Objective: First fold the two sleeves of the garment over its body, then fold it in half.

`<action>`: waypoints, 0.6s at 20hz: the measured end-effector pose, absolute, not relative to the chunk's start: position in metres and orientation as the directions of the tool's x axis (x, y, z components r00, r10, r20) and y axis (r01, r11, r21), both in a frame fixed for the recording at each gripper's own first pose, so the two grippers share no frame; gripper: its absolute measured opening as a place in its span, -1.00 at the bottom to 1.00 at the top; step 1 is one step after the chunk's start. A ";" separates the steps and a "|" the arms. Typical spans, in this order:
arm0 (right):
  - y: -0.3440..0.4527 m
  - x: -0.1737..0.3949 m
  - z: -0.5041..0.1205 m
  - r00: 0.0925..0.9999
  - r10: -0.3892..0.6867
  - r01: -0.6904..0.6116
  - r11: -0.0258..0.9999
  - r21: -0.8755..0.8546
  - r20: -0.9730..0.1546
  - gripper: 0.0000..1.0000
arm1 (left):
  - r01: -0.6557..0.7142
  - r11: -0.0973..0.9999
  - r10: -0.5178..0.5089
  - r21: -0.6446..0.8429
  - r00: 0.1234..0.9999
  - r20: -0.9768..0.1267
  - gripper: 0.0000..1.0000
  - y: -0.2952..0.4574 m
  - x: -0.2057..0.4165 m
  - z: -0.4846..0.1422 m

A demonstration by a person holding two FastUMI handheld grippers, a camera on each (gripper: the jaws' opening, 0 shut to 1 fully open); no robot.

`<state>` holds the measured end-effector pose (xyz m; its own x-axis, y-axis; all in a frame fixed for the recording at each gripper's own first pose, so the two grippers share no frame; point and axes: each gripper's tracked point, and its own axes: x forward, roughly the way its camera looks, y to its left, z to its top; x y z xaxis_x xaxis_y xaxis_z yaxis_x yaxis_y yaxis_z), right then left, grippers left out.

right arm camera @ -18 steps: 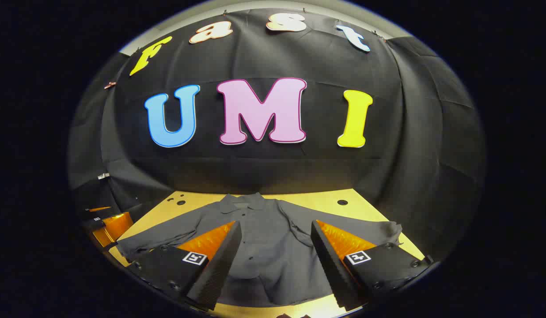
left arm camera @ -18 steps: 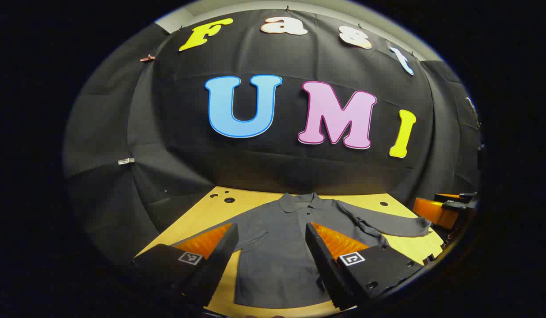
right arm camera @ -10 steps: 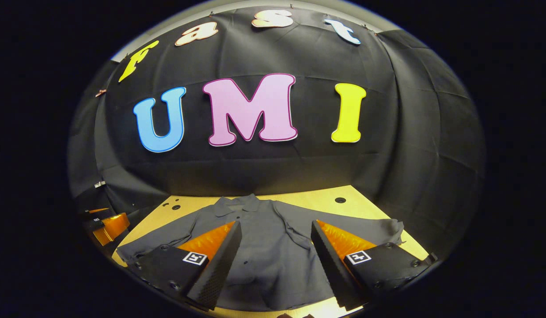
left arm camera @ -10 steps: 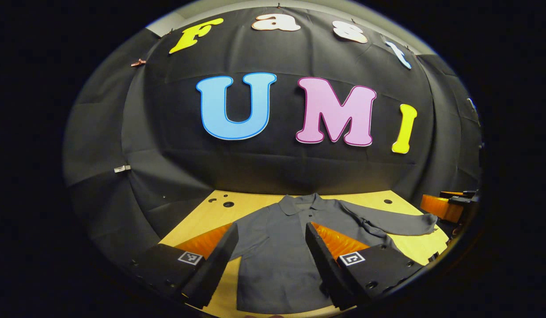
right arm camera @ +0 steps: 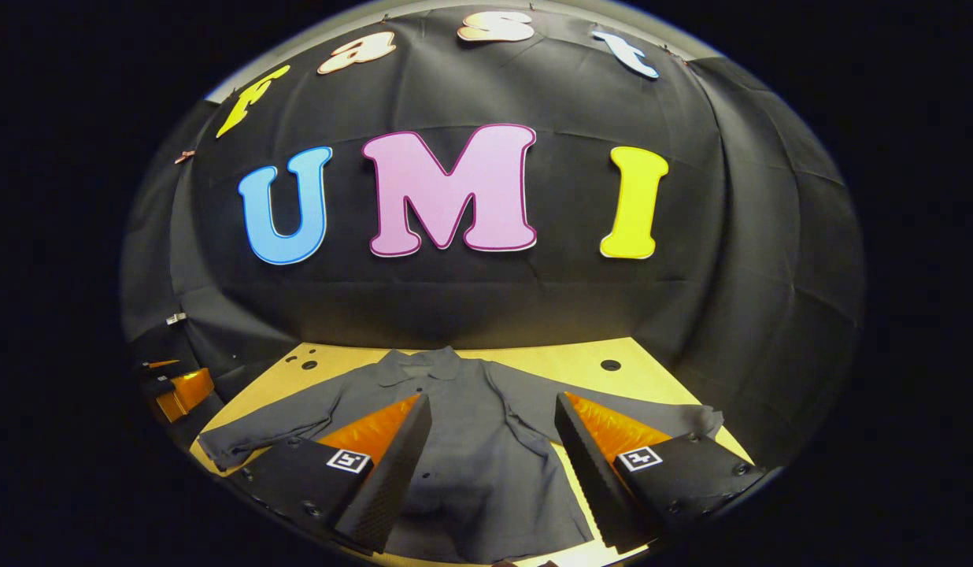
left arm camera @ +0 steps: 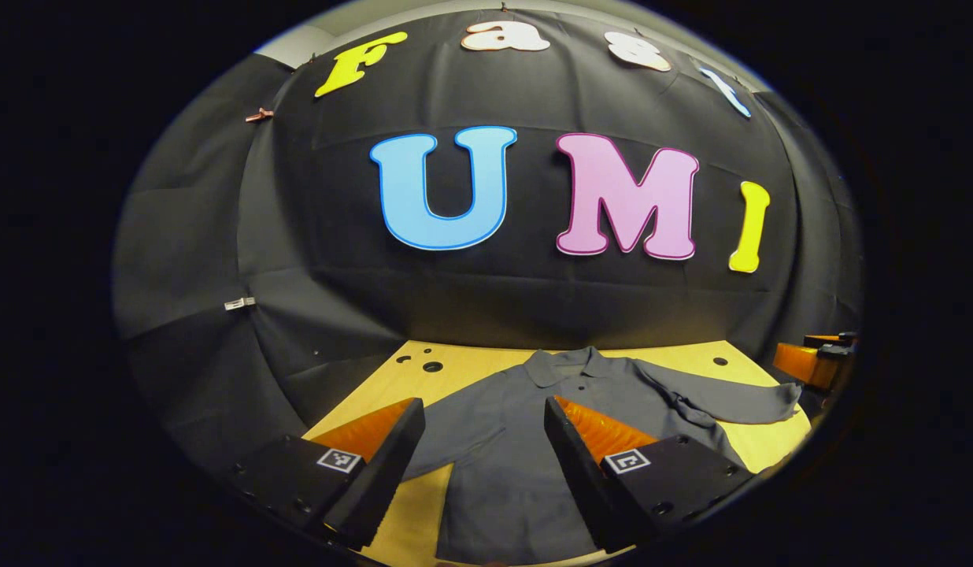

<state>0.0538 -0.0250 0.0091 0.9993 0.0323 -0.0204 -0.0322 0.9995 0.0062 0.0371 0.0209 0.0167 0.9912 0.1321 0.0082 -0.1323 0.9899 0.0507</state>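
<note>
Both claws wide, holding nothing | shirt (right arm camera: 471,441) flat — sleeves spread on table (right arm camera: 581,358)

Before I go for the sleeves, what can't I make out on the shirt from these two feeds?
- Left gripper view: the shirt left cuff is behind the left gripper.
- Right gripper view: the right gripper covers part of the shirt's right sleeve.
- Hem cut off at both views' bottom edge.
</note>
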 end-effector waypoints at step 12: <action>-0.088 0.108 -0.023 0.989 0.025 -0.014 0.997 0.076 -0.145 0.95 | -0.209 0.978 0.208 -0.009 0.977 -0.044 0.92 -0.026 0.055 -0.006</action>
<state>0.1076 -0.0882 -0.0230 0.9891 0.0252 -0.1451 -0.0143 0.9970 0.0757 0.0554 -0.0259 -0.0060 0.9771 0.2084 -0.0438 -0.2090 0.9779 -0.0087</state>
